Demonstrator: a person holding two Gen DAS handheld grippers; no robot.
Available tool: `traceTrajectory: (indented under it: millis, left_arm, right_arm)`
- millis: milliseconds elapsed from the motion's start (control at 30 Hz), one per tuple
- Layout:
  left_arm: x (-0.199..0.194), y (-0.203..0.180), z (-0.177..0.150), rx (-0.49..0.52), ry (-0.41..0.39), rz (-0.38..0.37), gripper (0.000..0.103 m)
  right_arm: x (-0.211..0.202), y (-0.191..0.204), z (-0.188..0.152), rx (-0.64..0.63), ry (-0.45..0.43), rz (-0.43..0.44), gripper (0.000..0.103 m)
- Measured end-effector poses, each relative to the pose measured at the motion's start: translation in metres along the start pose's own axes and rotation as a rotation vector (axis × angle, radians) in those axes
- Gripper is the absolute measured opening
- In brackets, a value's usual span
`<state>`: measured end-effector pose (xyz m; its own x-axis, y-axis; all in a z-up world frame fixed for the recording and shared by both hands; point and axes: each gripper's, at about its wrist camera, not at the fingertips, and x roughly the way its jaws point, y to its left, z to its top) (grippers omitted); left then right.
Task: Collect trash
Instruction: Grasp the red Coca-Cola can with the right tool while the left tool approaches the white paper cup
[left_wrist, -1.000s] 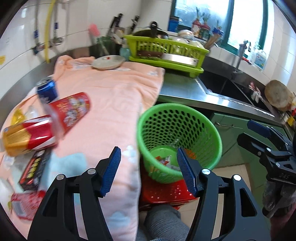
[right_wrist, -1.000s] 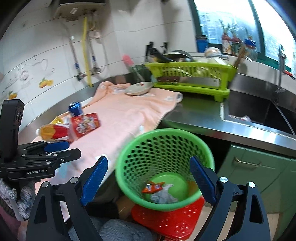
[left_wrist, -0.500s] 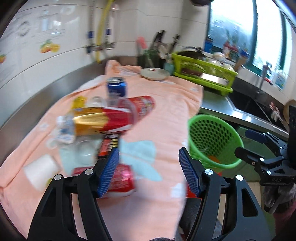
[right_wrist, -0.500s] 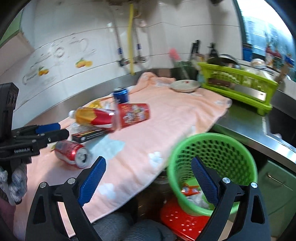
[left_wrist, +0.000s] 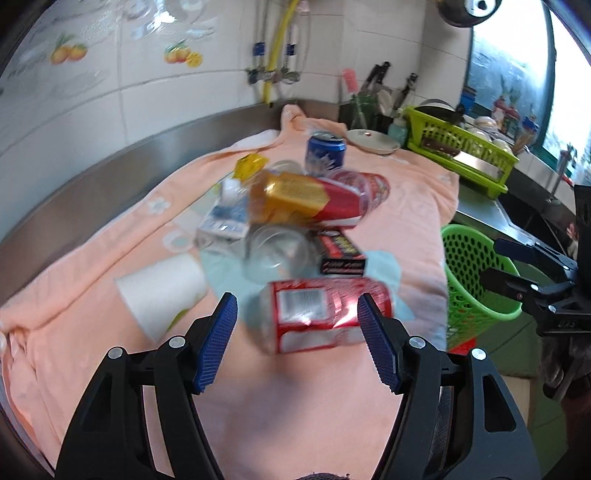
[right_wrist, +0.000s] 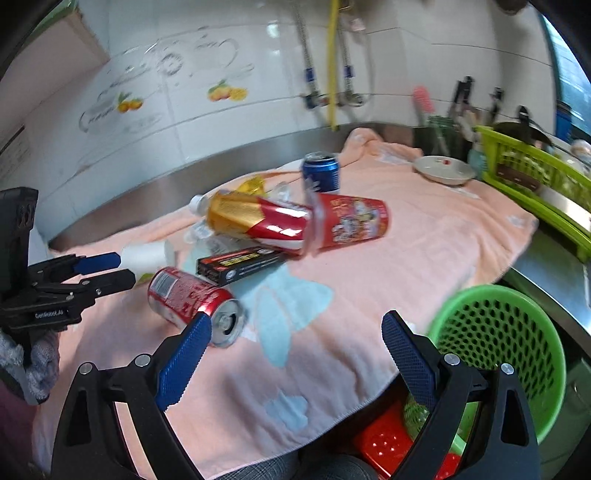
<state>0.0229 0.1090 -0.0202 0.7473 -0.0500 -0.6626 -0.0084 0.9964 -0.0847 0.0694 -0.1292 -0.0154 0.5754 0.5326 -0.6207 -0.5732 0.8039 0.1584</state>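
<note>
While lying sideways on pink towel (left_wrist: 417, 206) over desk, red can (left_wrist: 321, 314) framed by spread left claw (left_wrist: 297, 341), untouched; green basket (right_wrist: 498, 350) at three o'clock; right claw (right_wrist: 295, 362) spread, empty.

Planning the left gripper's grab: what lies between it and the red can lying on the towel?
Only bare pink towel; the left gripper stands open just short of the red can, in the left wrist view.

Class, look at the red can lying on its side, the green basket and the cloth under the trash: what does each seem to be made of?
Red can: apparently thin metal, glossy, with a silvery end and highlights.
Green basket: probably moulded plastic, with a uniform perforated wall.
Cloth: soft peach towelling, matte, fuzzy and rumpled.
</note>
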Motion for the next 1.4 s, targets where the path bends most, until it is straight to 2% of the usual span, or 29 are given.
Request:
traceTrajectory:
  millis: [233,333,633,800,933,1200,1400]
  left_arm:
    - [-0.005,0.029,-0.011,-0.070,-0.003,0.036,0.069]
    - [-0.007,0.040,-0.012,-0.097,-0.005,0.048,0.069]
    - [-0.007,0.065,-0.019,-0.145,0.007,0.075,0.069]
    - [-0.002,0.072,-0.021,-0.160,0.018,0.080,0.069]
    - [0.000,0.074,-0.022,-0.165,0.024,0.082,0.069]
    - [-0.002,0.078,-0.022,-0.186,0.014,0.081,0.069]
    - [-0.010,0.081,-0.025,-0.191,-0.001,0.083,0.069]
  right_arm:
    - [0.044,0.020,0.003,-0.075,0.103,0.185,0.090]
    - [0.064,0.030,0.004,-0.117,0.132,0.237,0.090]
    - [0.114,0.050,0.010,-0.217,0.189,0.330,0.090]
    - [0.136,0.057,0.013,-0.228,0.219,0.400,0.091]
    - [0.143,0.064,0.012,-0.235,0.239,0.441,0.091]
    - [0.125,0.087,-0.001,-0.281,0.250,0.490,0.092]
    - [0.119,0.110,-0.006,-0.387,0.266,0.443,0.092]
